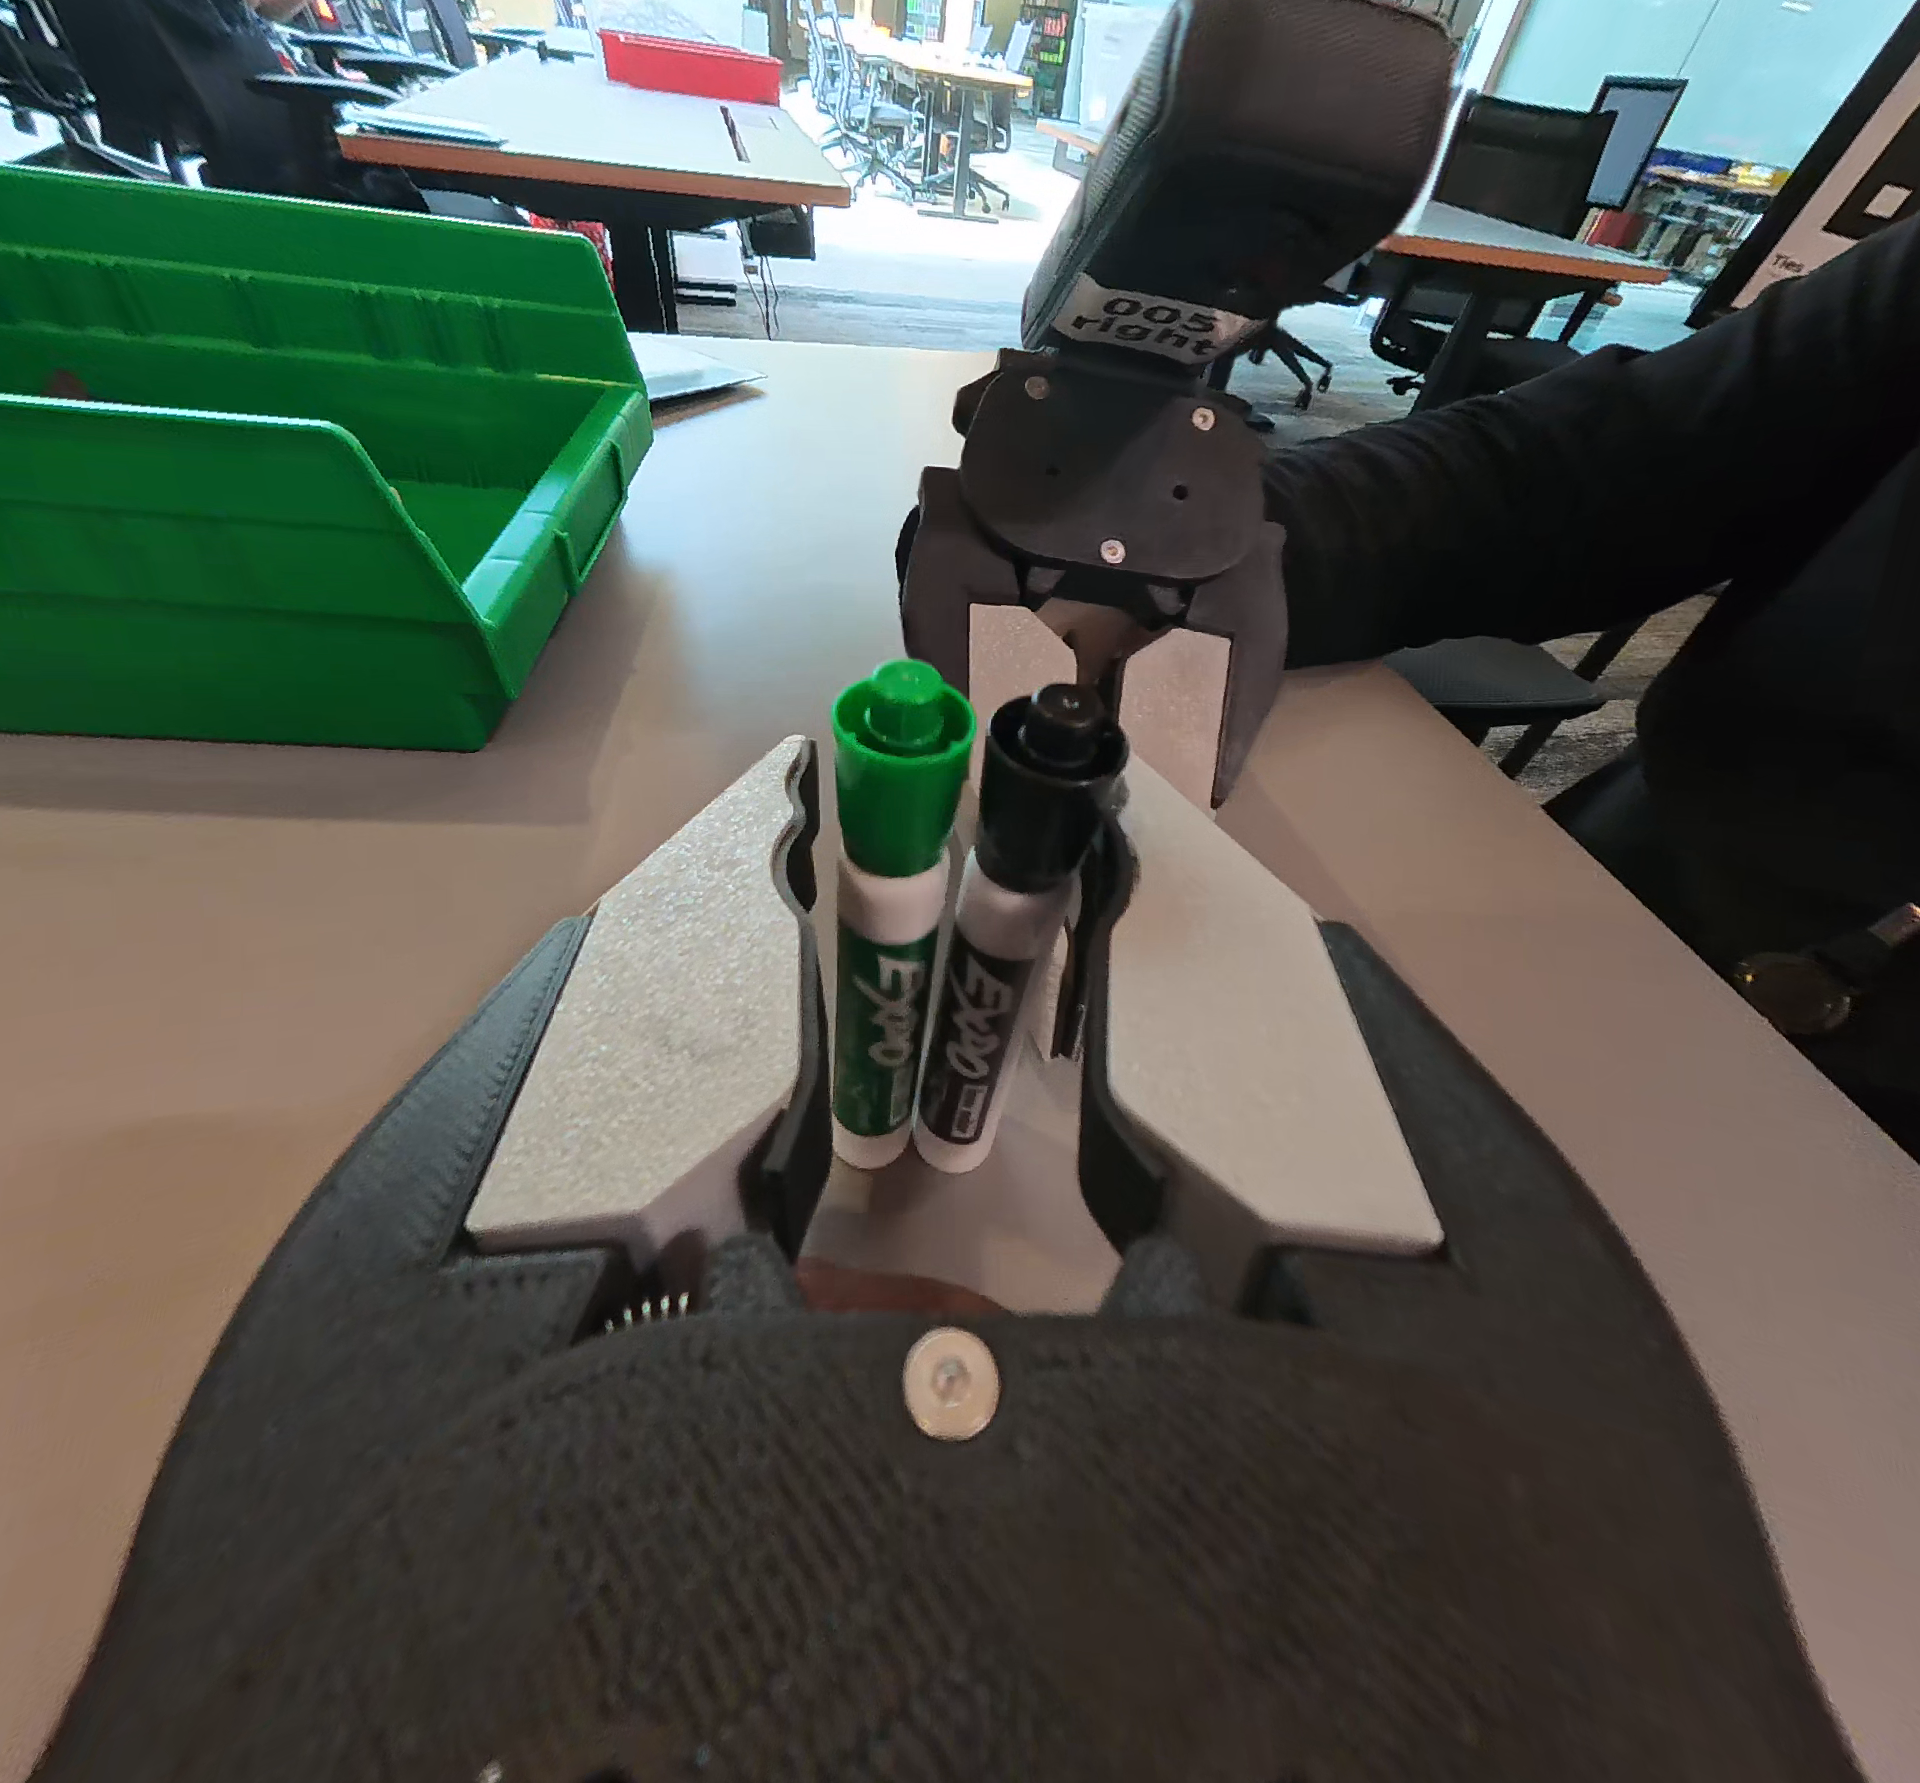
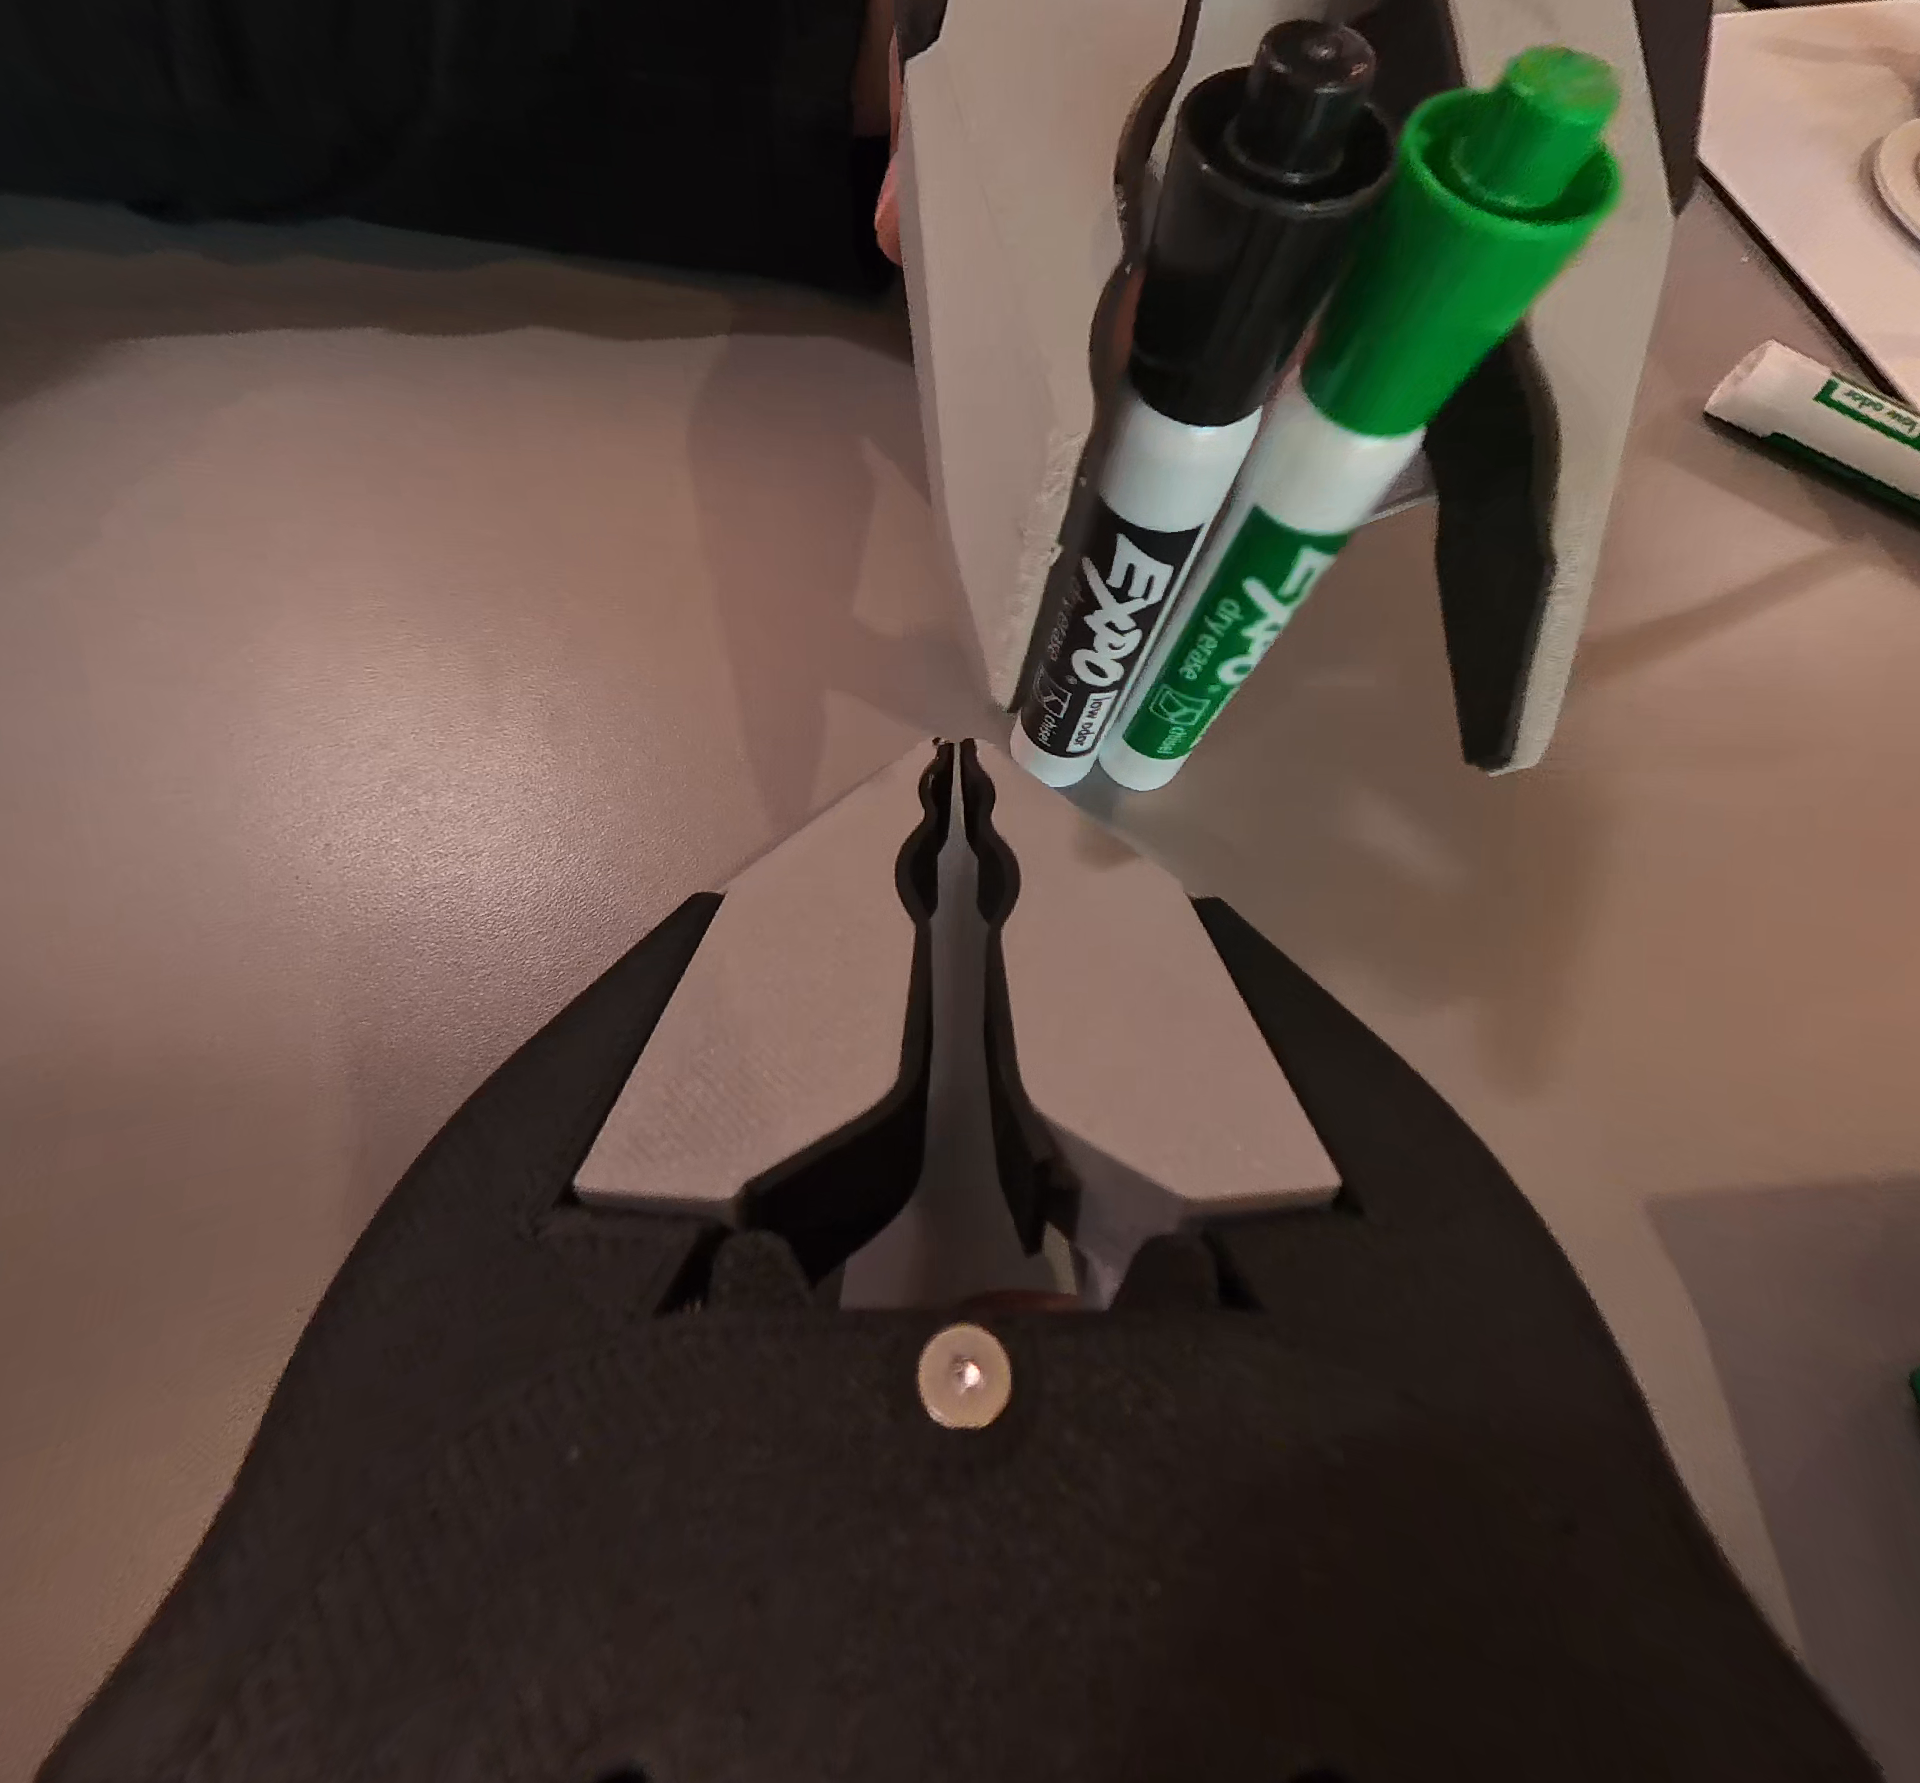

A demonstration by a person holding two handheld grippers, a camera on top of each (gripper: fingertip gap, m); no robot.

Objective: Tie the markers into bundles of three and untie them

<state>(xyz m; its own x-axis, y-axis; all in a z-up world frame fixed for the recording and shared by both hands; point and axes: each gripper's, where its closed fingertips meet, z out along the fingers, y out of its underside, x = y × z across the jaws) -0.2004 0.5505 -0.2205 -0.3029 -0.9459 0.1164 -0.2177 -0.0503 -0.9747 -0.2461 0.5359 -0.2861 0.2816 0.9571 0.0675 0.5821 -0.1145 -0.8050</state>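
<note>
While the left gripper (image 1: 961, 860) clamps a green marker (image 1: 891, 912) and black marker (image 1: 1013, 923) together, the right gripper (image 2: 954, 746) is pinched shut, holding nothing visible.

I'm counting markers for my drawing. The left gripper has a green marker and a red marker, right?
Not quite. The left gripper has a green marker and a black marker, not a red one. The left wrist view shows both caps clearly.
</note>
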